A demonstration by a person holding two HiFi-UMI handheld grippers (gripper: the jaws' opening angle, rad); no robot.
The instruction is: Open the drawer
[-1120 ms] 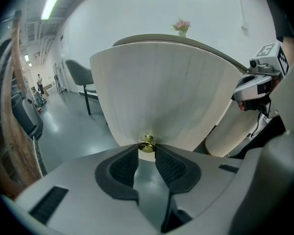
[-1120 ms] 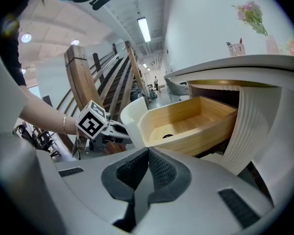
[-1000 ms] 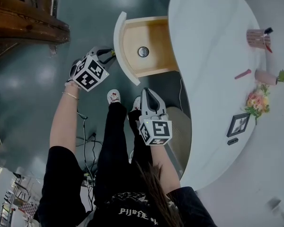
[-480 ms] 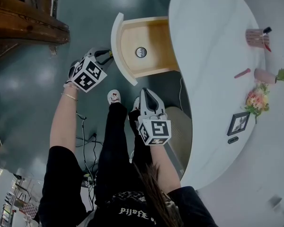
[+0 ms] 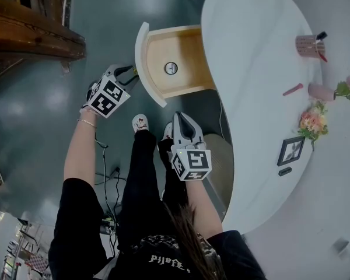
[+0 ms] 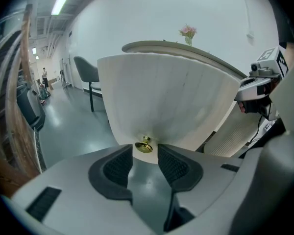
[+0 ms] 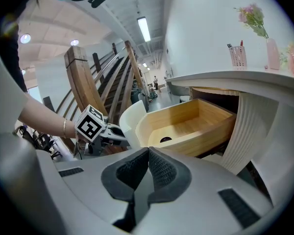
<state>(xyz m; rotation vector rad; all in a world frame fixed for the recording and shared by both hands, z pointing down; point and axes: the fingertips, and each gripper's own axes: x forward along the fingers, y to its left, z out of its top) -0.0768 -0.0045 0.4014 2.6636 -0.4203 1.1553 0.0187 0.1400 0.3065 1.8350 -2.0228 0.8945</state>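
Drawer [image 5: 140,57] stands pulled well out of the desk [image 5: 251,69], so opening looks done; the left gripper [image 5: 131,70] has just been opening its jaws, the knob [image 6: 144,146] loose between them, while the right gripper [image 5: 179,116] is clenched empty.

Your head camera looks steeply down past both arms onto the drawer [image 5: 186,54] and the desk [image 5: 256,69]. Your left gripper [image 5: 131,72] view sits close against the drawer's white front, facing the knob [image 6: 144,146]. Your right gripper [image 5: 181,118] view looks from farther back into the same drawer.
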